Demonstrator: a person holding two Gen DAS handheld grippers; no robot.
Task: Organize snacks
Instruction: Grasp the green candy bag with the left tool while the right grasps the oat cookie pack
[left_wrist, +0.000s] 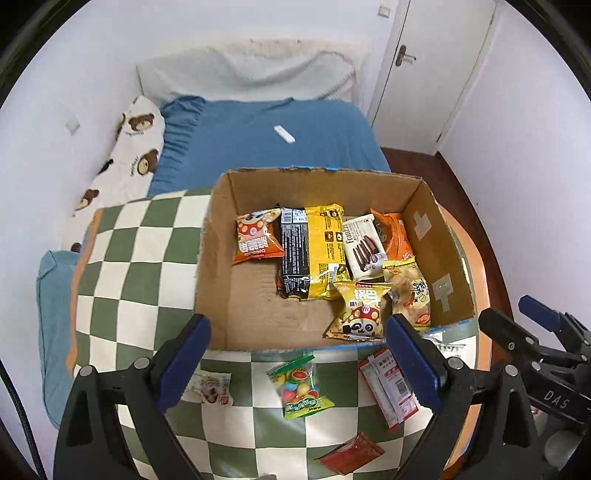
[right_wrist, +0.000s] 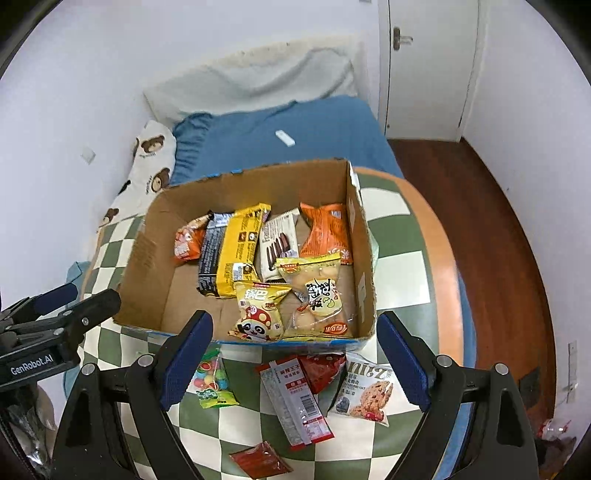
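Note:
A cardboard box (left_wrist: 218, 258) (right_wrist: 147, 258) stands on the green-and-white checked cloth (left_wrist: 122, 266) (right_wrist: 399, 266) and holds several snack packets, among them a long yellow packet (left_wrist: 325, 243) (right_wrist: 240, 247) and a panda bag (left_wrist: 360, 312) (right_wrist: 258, 314). In front of the box lie a green candy bag (left_wrist: 301, 386) (right_wrist: 212, 384), a red-and-white strip packet (left_wrist: 389, 384) (right_wrist: 295, 398), a small red sachet (left_wrist: 351, 458) (right_wrist: 258, 459) and an oat cookie packet (right_wrist: 365, 391). My left gripper (left_wrist: 297, 365) hangs open above these loose packets, empty. My right gripper (right_wrist: 295, 362) is open too, holding nothing.
Behind the box lies a bed with a blue sheet (left_wrist: 266, 136), a bear-print pillow (left_wrist: 129, 155) and a small white remote (left_wrist: 284, 134). A small pale wrapper (left_wrist: 210, 387) lies by the left finger. Wooden floor (right_wrist: 480, 206) and a white door (right_wrist: 424, 66) are on the right.

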